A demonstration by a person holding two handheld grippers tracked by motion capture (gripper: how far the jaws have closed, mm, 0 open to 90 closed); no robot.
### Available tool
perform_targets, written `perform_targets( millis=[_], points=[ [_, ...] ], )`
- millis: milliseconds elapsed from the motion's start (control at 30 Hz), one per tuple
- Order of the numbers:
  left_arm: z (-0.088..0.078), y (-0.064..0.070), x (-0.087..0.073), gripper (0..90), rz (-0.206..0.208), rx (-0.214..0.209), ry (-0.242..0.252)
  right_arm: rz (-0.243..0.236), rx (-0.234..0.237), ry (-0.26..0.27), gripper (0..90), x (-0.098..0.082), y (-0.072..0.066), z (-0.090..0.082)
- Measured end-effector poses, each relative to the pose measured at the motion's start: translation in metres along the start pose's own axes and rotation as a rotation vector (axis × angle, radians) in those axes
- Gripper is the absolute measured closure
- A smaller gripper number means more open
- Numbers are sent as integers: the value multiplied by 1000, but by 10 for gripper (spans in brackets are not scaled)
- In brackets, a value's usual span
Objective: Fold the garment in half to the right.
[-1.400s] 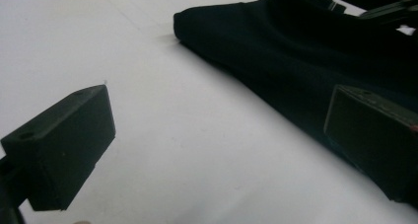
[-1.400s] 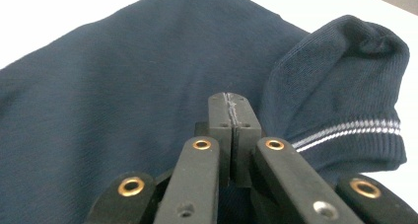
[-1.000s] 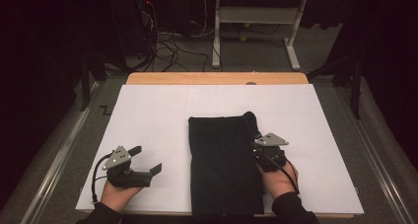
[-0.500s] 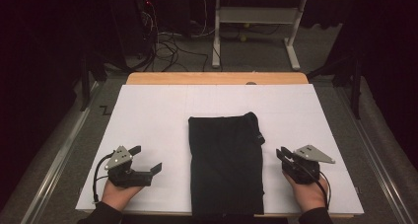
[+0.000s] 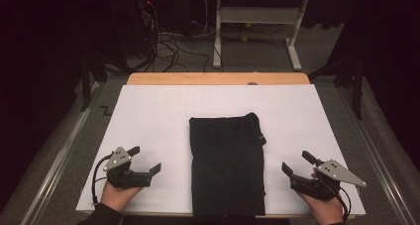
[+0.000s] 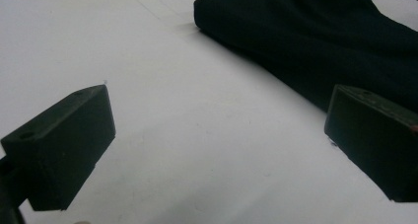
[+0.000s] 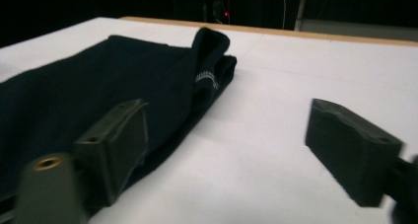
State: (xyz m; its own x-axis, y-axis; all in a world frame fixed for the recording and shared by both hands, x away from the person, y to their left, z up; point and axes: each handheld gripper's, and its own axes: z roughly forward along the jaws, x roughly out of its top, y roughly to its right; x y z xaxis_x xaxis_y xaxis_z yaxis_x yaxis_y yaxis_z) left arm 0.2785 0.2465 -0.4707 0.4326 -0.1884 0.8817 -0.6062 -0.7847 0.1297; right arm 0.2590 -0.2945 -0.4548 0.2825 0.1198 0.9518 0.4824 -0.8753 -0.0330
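Black folded cloth point(image 5: 227, 165) lay flat on the white sheet point(image 5: 163, 116) that covered the tabletop point(image 5: 218, 79), a little right of the middle, its long side running from the near edge toward the far one. Its far right corner bunched up into a small raised fold, and the right gripper view showed a pale woven strip on that fold point(image 7: 206, 78).

Left gripper point(image 5: 147, 159) rested on the sheet near the front edge, well apart from the cloth's left side, held in the person's left hand point(image 5: 116, 195). Its jaws stood apart with bare white sheet between them; in the left gripper view the cloth point(image 6: 315, 41) lay beyond the right-hand jaw.

Right gripper point(image 5: 297, 161) sat on the other side of the cloth, near the front right of the sheet, held in the right hand point(image 5: 324, 205). Its jaws had just been opening and stood wide apart with nothing between them; the cloth point(image 7: 98, 86) lay just beside and behind one jaw in the right gripper view.
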Motion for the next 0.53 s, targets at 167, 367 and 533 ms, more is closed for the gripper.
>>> perform_targets(
  millis=[167,367,533],
  points=[
    [-3,-1,0,0,-2,4,10,0,12,12,0,3,-5,-1],
    [-5,-4,0,0,-1,1,15,-43,33,16,0,4,-15,-5],
    [-6,-4,1,0,1,1,20,-43,25,2,0,3,-17,-2]
  ],
)
